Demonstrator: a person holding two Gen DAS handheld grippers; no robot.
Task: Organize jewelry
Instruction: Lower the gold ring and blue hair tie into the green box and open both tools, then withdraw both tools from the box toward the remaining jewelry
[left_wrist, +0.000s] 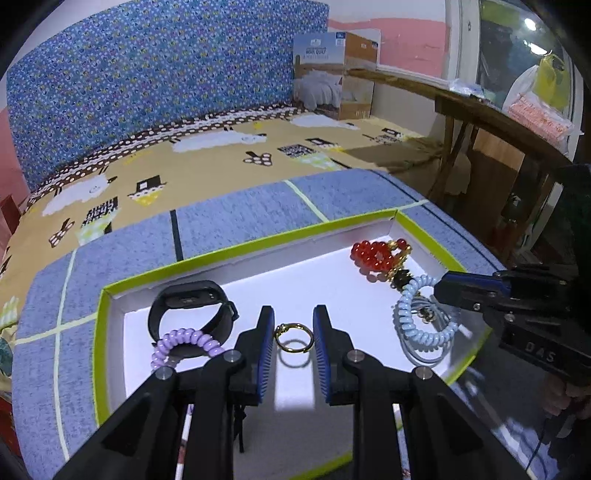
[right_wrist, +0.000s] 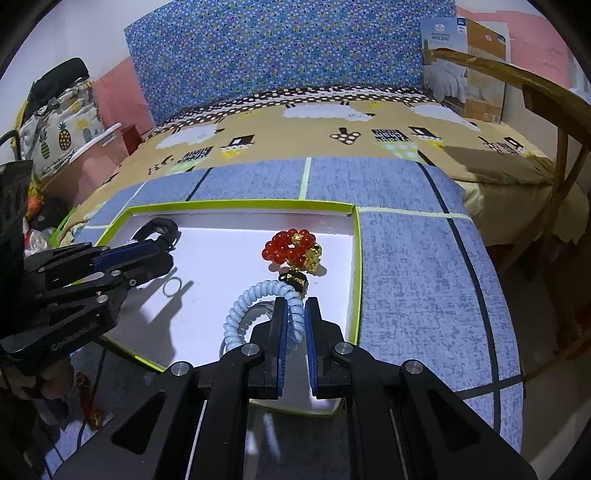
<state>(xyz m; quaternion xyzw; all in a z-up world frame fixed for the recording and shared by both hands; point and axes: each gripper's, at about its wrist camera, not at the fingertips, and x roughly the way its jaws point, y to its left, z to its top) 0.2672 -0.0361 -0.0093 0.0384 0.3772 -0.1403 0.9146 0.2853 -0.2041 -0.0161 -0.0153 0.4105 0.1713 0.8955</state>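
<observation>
A shallow white tray with a lime-green rim (left_wrist: 221, 254) (right_wrist: 240, 202) lies on a blue-grey mat. My left gripper (left_wrist: 293, 314) (right_wrist: 162, 251) is shut on a thin gold ring (left_wrist: 294, 338), held across its width just above the tray floor, where it casts a shadow. My right gripper (right_wrist: 295, 301) (left_wrist: 441, 286) is shut on a light blue spiral coil band (right_wrist: 258, 295) (left_wrist: 417, 325), lifted at the tray's right side. A red bead bracelet with gold charms (left_wrist: 376, 256) (right_wrist: 291, 247) lies behind it. A black smart band (left_wrist: 192, 306) and a purple coil band (left_wrist: 184, 343) rest at the left.
The blue-grey mat (right_wrist: 413, 258) covers a bed with a sheep-print sheet (left_wrist: 221, 147). A cardboard quilt box (left_wrist: 336, 74) stands at the back. A wooden table (left_wrist: 480, 118) runs along the right. A red tassel (right_wrist: 92, 406) hangs near the tray's front edge.
</observation>
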